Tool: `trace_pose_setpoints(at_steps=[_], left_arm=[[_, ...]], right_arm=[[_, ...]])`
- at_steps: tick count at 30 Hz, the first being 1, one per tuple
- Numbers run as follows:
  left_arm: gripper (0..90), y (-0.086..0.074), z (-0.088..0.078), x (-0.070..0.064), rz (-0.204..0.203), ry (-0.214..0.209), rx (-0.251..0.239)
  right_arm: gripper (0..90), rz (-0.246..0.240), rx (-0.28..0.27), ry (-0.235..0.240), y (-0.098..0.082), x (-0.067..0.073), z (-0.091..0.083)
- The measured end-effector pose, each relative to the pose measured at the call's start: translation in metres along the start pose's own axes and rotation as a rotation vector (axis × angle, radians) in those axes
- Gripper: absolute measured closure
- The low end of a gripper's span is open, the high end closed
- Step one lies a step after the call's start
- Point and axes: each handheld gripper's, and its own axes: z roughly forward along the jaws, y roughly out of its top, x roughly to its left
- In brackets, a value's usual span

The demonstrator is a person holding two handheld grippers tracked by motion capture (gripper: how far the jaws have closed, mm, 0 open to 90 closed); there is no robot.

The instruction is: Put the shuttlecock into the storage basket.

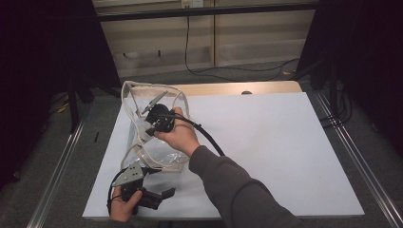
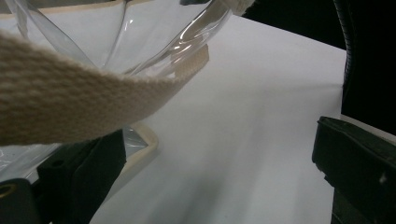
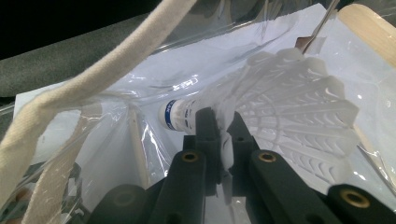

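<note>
Two grippers in play here, both hand-held over a white table [image 1: 266, 156]. Right gripper [image 1: 153, 119] sits in the upper left of the high view, poked down inside a clear plastic bag [image 1: 138, 102] with cream webbing trim. From the right gripper view its jaws are pretty much together, pinching the feather skirt of a white shuttlecock [image 3: 289, 112] near its lower edge. The shuttlecock lies on its side inside the bag, cork end with the blue band pointing to the left of that frame, feathers fanning out to the right.

Left gripper [image 1: 159, 195] is down at the bottom left of the high view, just below the bag's near edge. In the left gripper view its jaws stand wide apart, one at each bottom corner of the frame, with bare table between them. A cream strap [image 2: 70, 109] crosses the left half of that frame, right above the left-hand jaw, and the bag's clear wall rises behind it.
</note>
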Motion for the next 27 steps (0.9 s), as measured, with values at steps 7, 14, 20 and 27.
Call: trace_pose_setpoints(at_steps=[7,14,20,27], left_arm=[[2.7,0.000,0.000,0.000,0.001,0.001,0.000],[2.7,0.000,0.000,0.000,0.002,0.002,-0.001],[2.5,0.000,0.000,0.000,0.001,0.002,-0.001],[2.5,0.000,0.001,-0.001,-0.003,0.004,-0.003]], right_arm=[[62.7,0.020,0.011,0.000,-0.001,-0.002,0.000],[31.6,0.055,-0.039,-0.011,-0.002,-0.006,-0.011],[21.5,0.052,-0.087,-0.014,0.000,-0.004,-0.024],[16.2,0.042,-0.110,-0.011,0.000,-0.002,-0.037]])
